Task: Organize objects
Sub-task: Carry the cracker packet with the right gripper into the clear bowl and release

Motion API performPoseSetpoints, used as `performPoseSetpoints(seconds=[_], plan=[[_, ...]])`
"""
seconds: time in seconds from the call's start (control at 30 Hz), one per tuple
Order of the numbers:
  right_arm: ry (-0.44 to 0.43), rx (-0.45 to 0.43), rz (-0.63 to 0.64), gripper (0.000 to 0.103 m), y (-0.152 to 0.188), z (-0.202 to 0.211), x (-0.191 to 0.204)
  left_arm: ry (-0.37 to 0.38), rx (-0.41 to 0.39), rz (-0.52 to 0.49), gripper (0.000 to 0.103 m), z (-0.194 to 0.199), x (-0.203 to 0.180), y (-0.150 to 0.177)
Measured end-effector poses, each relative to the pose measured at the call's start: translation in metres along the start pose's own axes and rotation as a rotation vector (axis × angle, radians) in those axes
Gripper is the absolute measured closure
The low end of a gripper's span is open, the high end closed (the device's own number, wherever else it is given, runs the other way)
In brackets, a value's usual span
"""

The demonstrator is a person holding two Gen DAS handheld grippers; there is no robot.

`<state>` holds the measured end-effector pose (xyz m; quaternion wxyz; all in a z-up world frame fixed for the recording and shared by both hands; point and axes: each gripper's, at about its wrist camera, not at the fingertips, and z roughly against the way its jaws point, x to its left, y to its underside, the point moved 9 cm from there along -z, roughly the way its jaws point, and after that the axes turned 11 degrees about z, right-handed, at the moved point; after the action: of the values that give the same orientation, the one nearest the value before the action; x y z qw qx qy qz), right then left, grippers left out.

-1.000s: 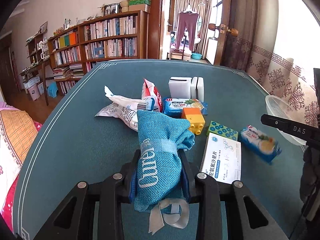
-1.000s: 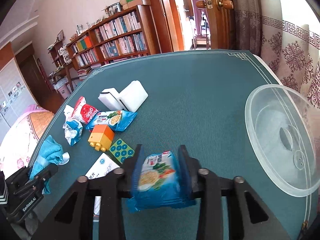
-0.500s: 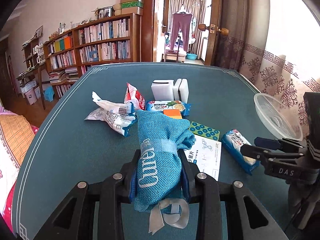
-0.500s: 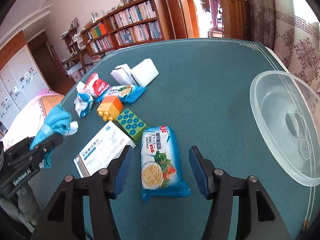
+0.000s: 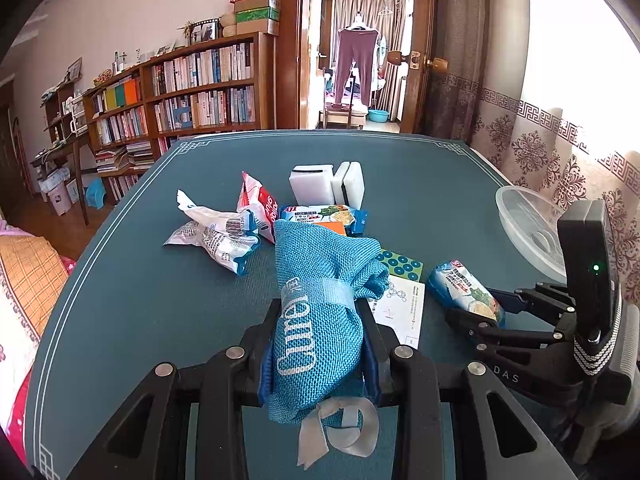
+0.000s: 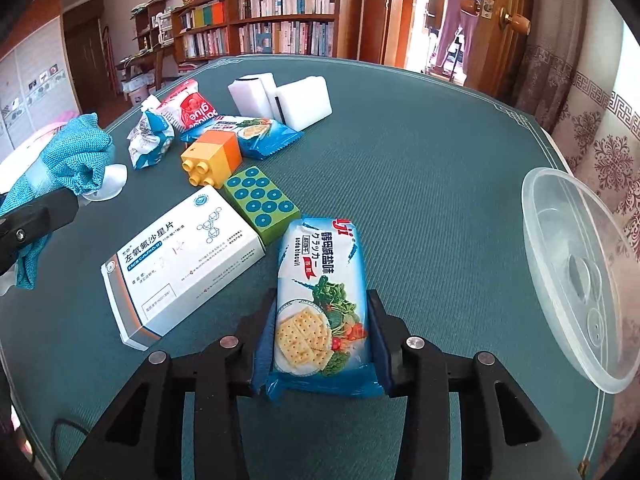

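Two grippers share one round green table [image 6: 420, 168], its far rim curving across the top of both views and its near edge cut off by the frame. At the right edge of the right wrist view sits a clear plastic bowl [image 6: 560, 248], smooth and glossy, partly cropped. Lower left of that view lies a flat white medicine box [image 6: 180, 264], printed cardboard, touching a green block [image 6: 262, 208] with blue dots. Centre bottom, the right gripper [image 6: 320, 328] pinches a crinkly blue cracker packet [image 6: 320, 292] by its sides; whether the packet rests on the table cannot be told. In the left wrist view, centre bottom, the left gripper [image 5: 318, 336] squeezes a coarse-woven teal pouch [image 5: 320, 304] with a pale ribbon [image 5: 340, 428] hanging from its near end; the pouch hides much of an orange-yellow brick [image 6: 212, 156]. Behind it lie crumpled snack wrappers [image 5: 216, 236], their print unreadable, and two white sponge blocks [image 5: 328, 190] standing side by side.
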<state>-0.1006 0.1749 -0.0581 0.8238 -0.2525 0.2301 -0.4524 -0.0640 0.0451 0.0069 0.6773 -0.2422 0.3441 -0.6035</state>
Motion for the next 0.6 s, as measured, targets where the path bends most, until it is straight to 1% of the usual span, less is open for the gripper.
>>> performPoseSetpoints(seconds=[0.23,0.43,0.6], plan=[[-0.031,-0.071,-0.070,0.061,-0.008,0.025,-0.012,0.004,-0.002,-0.013,0.067,0.002,-0.010,-0.001],[-0.023,-0.119,-0.106,0.061,-0.014,0.049,-0.031,0.010,-0.003,-0.032,0.067,0.000,-0.023,-0.002],[-0.010,-0.141,-0.149,0.061,-0.010,0.064,-0.053,0.021,0.001,-0.053,0.067,-0.002,-0.038,-0.002]])
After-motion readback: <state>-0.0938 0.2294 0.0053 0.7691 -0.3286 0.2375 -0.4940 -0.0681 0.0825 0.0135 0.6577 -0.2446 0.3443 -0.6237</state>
